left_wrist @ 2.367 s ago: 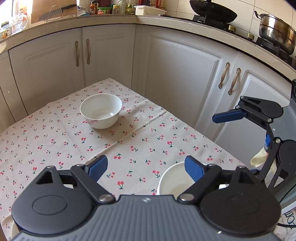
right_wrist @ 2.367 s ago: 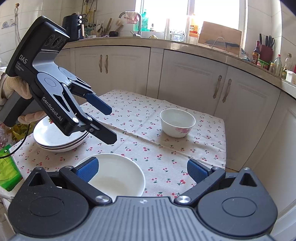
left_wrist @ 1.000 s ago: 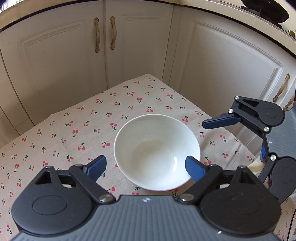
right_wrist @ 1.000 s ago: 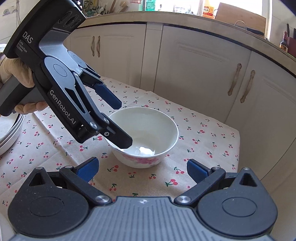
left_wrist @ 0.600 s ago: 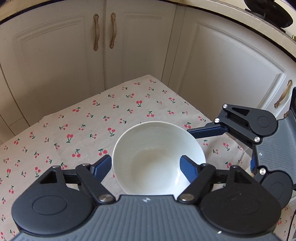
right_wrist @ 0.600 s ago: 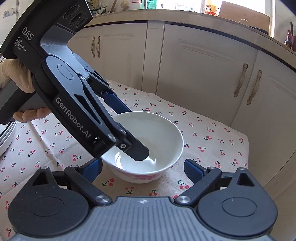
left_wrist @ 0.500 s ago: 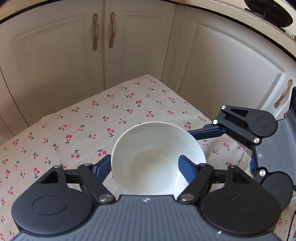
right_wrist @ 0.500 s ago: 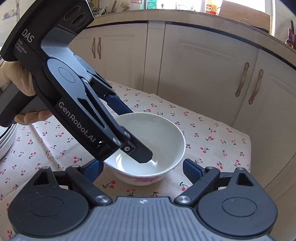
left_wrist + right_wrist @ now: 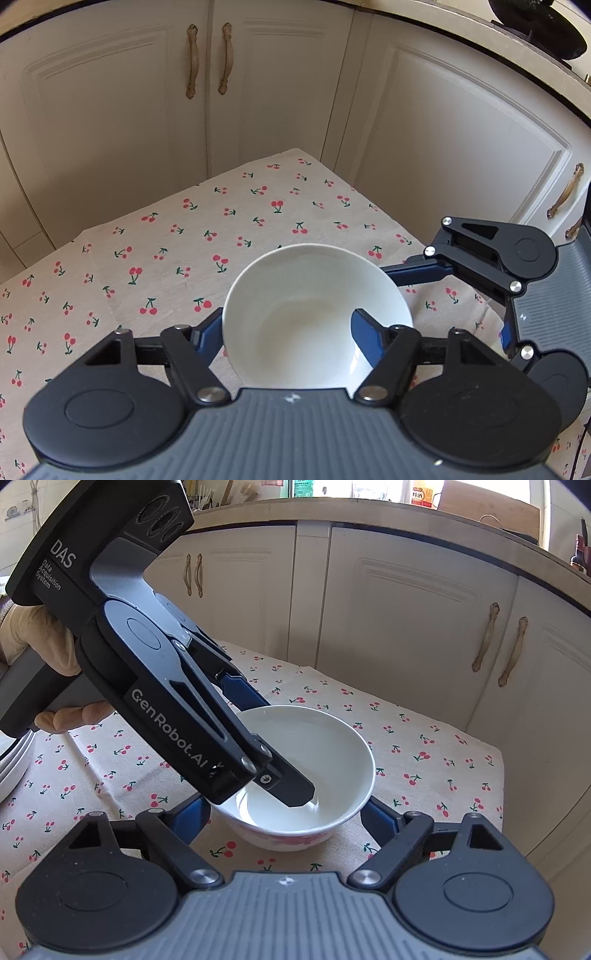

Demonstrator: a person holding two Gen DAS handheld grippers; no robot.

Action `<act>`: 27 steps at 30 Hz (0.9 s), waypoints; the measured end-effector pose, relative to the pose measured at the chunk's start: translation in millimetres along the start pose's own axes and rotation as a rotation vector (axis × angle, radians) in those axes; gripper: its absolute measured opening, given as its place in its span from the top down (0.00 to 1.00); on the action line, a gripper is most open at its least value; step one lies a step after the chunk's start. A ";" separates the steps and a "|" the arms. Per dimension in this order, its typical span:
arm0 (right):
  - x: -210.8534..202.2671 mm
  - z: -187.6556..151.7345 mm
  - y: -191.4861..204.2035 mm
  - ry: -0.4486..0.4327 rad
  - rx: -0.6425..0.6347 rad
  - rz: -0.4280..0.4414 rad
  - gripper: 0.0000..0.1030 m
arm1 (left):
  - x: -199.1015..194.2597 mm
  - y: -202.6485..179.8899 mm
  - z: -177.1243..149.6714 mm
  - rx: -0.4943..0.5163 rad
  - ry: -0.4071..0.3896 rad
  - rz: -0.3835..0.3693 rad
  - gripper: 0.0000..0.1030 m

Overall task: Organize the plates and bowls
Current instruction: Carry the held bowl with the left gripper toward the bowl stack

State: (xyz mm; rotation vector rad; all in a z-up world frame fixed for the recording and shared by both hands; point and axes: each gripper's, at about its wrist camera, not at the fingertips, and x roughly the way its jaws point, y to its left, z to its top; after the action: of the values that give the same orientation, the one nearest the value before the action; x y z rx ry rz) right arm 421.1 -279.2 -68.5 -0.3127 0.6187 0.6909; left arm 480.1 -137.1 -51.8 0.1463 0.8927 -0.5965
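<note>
Cream kitchen cabinets (image 9: 110, 110) wrap around a worktop (image 9: 166, 229) under a cherry-print cloth, and the white bowl (image 9: 314, 317) sits near its far corner. Your left tongs (image 9: 288, 332) are clamped across the bowl's wall, one pad inside and one outside. Your right tongs (image 9: 284, 816) straddle the bowl's outside and are closing, not clearly pressing yet. Let the right pads seat evenly before lifting, keep the rim level, and carry it toward the stacked plates (image 9: 11, 771).
</note>
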 end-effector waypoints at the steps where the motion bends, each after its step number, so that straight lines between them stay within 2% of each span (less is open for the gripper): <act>1: -0.1 -0.1 0.0 -0.001 0.001 0.000 0.12 | -0.4 1.1 0.0 -0.009 -0.002 -0.003 0.34; 17: -6.1 0.5 5.0 0.018 0.014 -0.014 0.12 | -4.4 -4.8 -2.8 -0.015 0.000 -0.011 0.34; 27: -31.8 1.6 19.5 0.022 0.009 -0.029 0.12 | -28.2 -22.2 -7.6 0.000 -0.019 -0.024 0.34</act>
State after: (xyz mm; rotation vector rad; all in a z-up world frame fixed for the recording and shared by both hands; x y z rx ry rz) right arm 389.4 -279.9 -48.7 -0.3206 0.6364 0.6571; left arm 449.2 -140.7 -32.2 0.1297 0.8769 -0.6193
